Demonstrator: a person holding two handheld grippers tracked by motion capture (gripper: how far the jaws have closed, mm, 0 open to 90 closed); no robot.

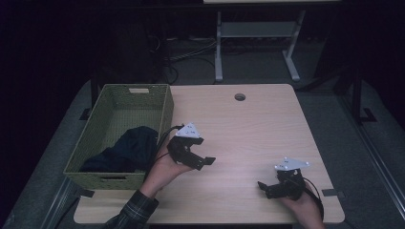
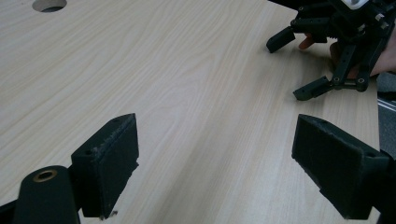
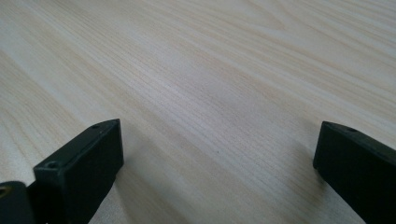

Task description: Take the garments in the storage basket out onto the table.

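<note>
Cloth [image 1: 128, 149]: dark, heaped in the near end of the green basket [image 1: 165, 110], which sits on the table's [image 1: 248, 129] left side. Table pale wood, with a round hole [image 1: 239, 97] near the far edge. Left gripper [image 1: 206, 161] just right of the basket, jaws wide apart, holding nothing. Right gripper [image 1: 262, 187] near the front right edge, jaws likewise spread, holding nothing, low over bare wood.
</note>
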